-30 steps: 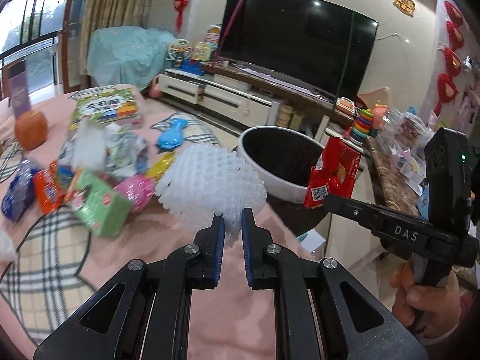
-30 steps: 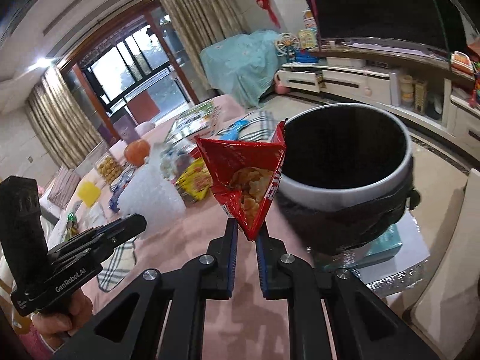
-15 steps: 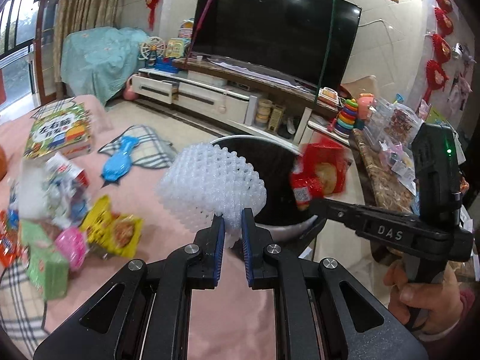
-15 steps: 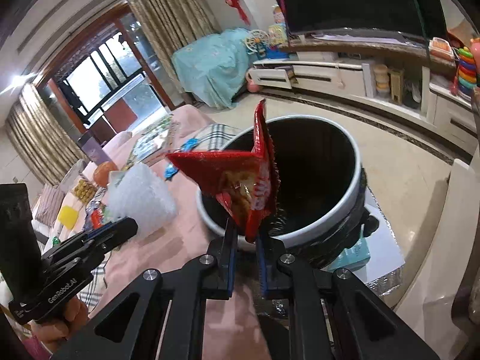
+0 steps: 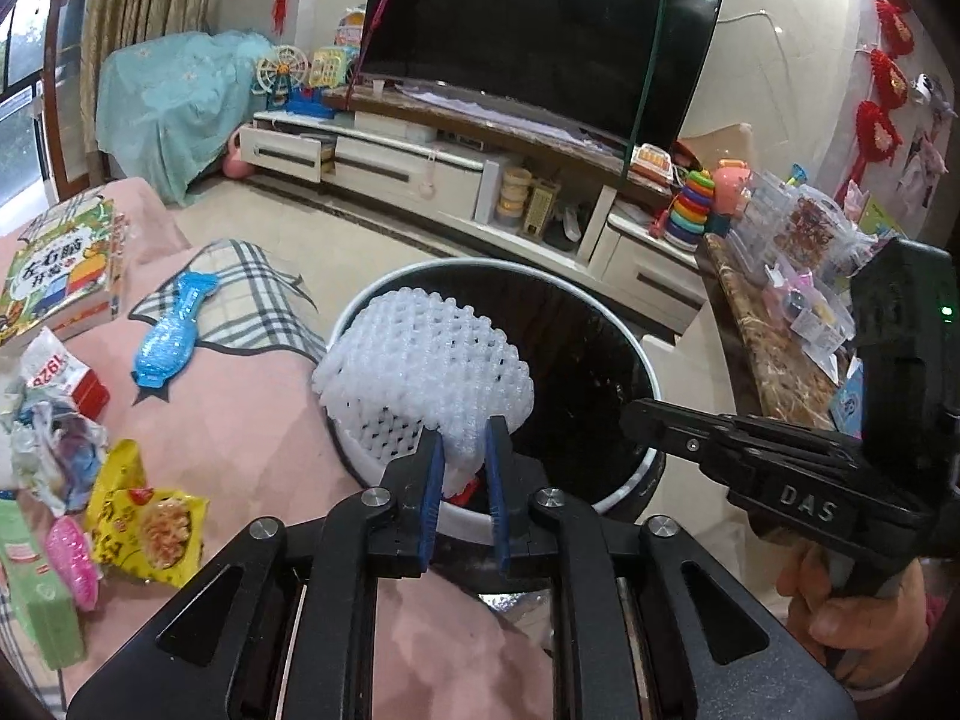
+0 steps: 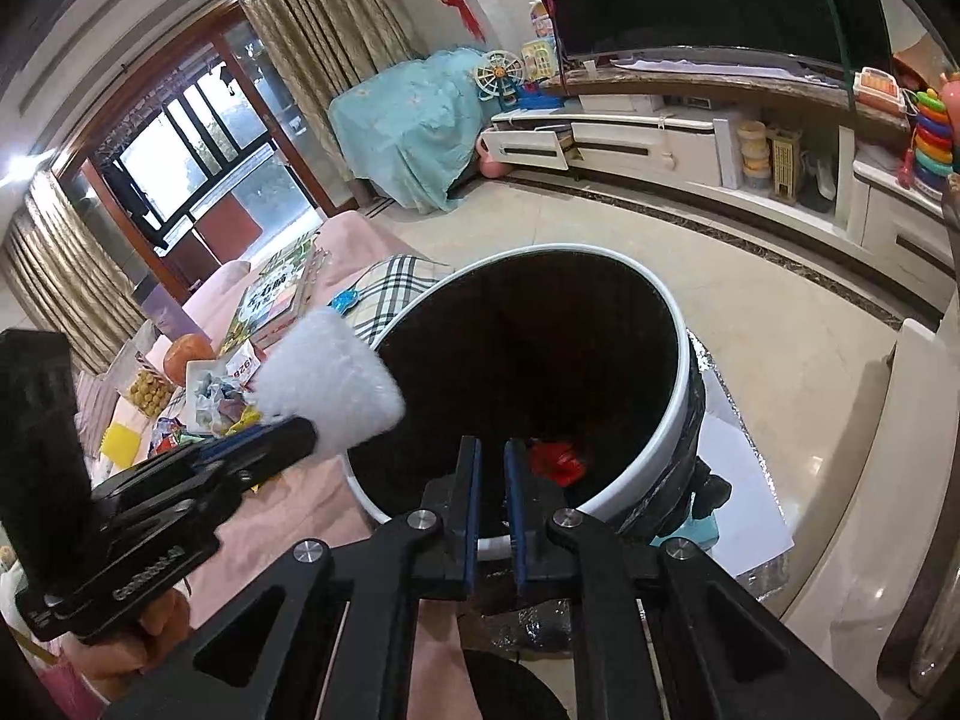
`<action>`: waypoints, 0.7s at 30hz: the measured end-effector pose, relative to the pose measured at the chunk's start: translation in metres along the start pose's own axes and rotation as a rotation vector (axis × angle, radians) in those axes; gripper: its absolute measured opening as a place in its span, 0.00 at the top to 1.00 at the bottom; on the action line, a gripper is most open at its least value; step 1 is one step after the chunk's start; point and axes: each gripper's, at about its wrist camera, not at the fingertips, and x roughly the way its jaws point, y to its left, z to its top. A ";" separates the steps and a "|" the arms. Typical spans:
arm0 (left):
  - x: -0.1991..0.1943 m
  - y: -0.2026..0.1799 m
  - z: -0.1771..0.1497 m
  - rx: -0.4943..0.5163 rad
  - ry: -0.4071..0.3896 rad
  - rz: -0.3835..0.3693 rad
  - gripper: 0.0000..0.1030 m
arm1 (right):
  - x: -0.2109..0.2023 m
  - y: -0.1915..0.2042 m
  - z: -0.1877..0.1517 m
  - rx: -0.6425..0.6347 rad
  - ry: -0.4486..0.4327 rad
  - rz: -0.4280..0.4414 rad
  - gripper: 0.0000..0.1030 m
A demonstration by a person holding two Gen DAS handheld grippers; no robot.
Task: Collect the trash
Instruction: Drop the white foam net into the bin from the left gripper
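foam net [image 5: 423,369] | over the near rim of the bin [image 5: 651,372], between my left tongs [image 5: 463,456], jaws just easing apart, pads touching | right tongs [image 6: 491,480] closed, empty | risk: light net snags, drops outside bin

I see white foam netting [image 5: 423,372], soft and knobbly, a bin [image 5: 600,501] with glossy white plastic rim, matt pink cloth on the tabletop [image 5: 240,396], and at nine o'clock shiny crinkled wrappers [image 5: 147,531].

A home living room: a large television [image 5: 540,42] above a low cabinet [image 5: 420,168], toys and curtains [image 6: 312,48] beside it.
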 end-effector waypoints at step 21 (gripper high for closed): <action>-0.050 0.038 -0.064 -0.105 -0.034 0.099 0.43 | -0.009 0.025 -0.024 0.000 -0.022 0.030 0.85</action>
